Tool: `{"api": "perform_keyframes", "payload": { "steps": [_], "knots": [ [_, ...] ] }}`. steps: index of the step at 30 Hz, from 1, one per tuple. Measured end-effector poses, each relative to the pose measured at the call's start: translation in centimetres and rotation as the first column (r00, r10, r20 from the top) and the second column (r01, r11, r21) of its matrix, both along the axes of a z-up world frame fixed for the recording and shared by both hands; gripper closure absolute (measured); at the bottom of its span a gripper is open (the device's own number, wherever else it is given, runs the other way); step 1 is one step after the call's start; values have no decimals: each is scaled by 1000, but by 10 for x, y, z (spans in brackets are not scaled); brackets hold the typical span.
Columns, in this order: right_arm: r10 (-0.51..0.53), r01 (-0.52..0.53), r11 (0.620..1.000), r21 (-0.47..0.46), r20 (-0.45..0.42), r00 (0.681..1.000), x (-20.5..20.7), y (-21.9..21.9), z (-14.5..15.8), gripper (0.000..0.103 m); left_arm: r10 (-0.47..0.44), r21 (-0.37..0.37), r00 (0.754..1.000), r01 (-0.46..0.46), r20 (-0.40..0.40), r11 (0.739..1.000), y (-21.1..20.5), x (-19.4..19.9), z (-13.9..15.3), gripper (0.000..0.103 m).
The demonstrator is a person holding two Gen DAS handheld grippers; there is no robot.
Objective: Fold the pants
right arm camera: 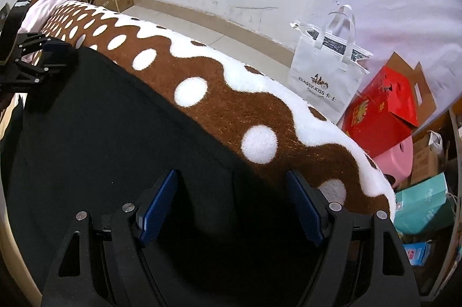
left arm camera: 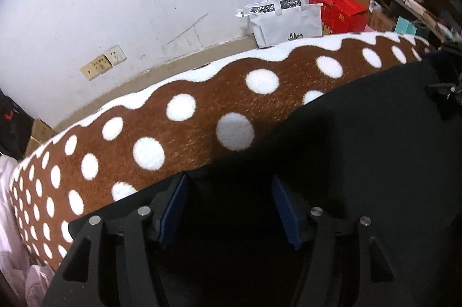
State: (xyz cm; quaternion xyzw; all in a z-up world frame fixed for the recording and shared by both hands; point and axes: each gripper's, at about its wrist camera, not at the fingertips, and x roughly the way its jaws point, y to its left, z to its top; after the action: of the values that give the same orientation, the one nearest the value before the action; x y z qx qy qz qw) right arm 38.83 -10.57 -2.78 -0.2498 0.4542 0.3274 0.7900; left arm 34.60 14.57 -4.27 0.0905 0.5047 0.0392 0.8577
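Black cloth, the pants [left arm camera: 361, 162], spread flat on a brown blanket [left arm camera: 179, 139] with white dots, long way running left to right along the far border of the bed. Left gripper [left arm camera: 231, 208] directly above the left part of the pants, pointing steeply down, jaws standing wide, nothing pressed between the blue pads [left arm camera: 173, 214]; cloth only underneath, not clamped. Seen also from the right wrist, at the far left end of the pants, near a pink sheet [right arm camera: 57, 1]. Further right, the same black cloth filling the middle, far edge of it a straight line against the dotted blanket. Right gripper [right arm camera: 231, 208] above the right part, also pointing steeply down, jaws wide too (perhaps a little less wide), nothing between them. Both grippers about equally near to the far edge, one toward each end, so probably a fold just laid down, or a new grasp coming. Free strip of blanket beyond the far edge, enough room to slide or smooth. Past the wavy white border a drop to the floor, with a white bag [right arm camera: 326, 76] and a red box [right arm camera: 381, 110] standing well apart from the cloth. Near edge of the pants hidden under the grippers, cannot tell.
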Motion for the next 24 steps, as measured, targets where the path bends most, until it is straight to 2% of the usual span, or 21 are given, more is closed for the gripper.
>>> {"api": "perform_keyframes", "payload": {
  "steps": [1, 2, 3, 4, 5, 7, 8, 11, 16, 20, 24],
  "knots": [
    [6, -6, 1000, -3, 4, 1000, -2, 0, 1, 40, 0, 13, 1000, 0, 6, 1000, -3, -1, 0, 46],
    [13, -13, 1000, -5, 14, 1000, -5, 0, 3, 55, -9, 14, 1000, 9, 10, 1000, -6, -3, 0, 53],
    [24, -24, 1000, -10, 31, 999, -8, 0, 6, 70, -20, 7, 1000, 20, 13, 1000, -8, -6, 0, 69],
    [30, -29, 999, -12, 41, 999, -12, 0, 8, 77, -26, 16, 1000, 26, 14, 1000, -14, -8, 0, 92],
    [35, -35, 999, -12, 44, 998, -15, -1, 10, 86, -31, 37, 999, 30, 9, 999, -19, -9, -2, 100],
    [39, -38, 999, -25, 57, 998, -20, -1, 13, 91, -30, 94, 999, 28, 21, 995, -28, -13, -4, 100],
    [47, -44, 998, -33, 68, 997, -25, -1, 15, 94, -18, 99, 999, 15, 29, 995, -29, -14, -4, 100],
    [53, -49, 998, -43, 101, 993, -36, 0, 21, 95, 41, 43, 997, -44, 63, 998, -22, -19, 6, 101],
    [41, -39, 999, -17, 147, 988, -58, -5, 41, 95, 91, -3, 986, -91, 137, 996, -19, -43, 28, 101],
    [20, -27, 999, 32, 188, 982, -93, -15, 64, 95, 130, -52, 972, -122, 195, 991, -17, -76, 49, 101],
    [14, -28, 997, 66, 207, 978, -140, -28, 78, 95, 165, -110, 962, -144, 216, 983, -21, -112, 60, 101]
  ]
}}
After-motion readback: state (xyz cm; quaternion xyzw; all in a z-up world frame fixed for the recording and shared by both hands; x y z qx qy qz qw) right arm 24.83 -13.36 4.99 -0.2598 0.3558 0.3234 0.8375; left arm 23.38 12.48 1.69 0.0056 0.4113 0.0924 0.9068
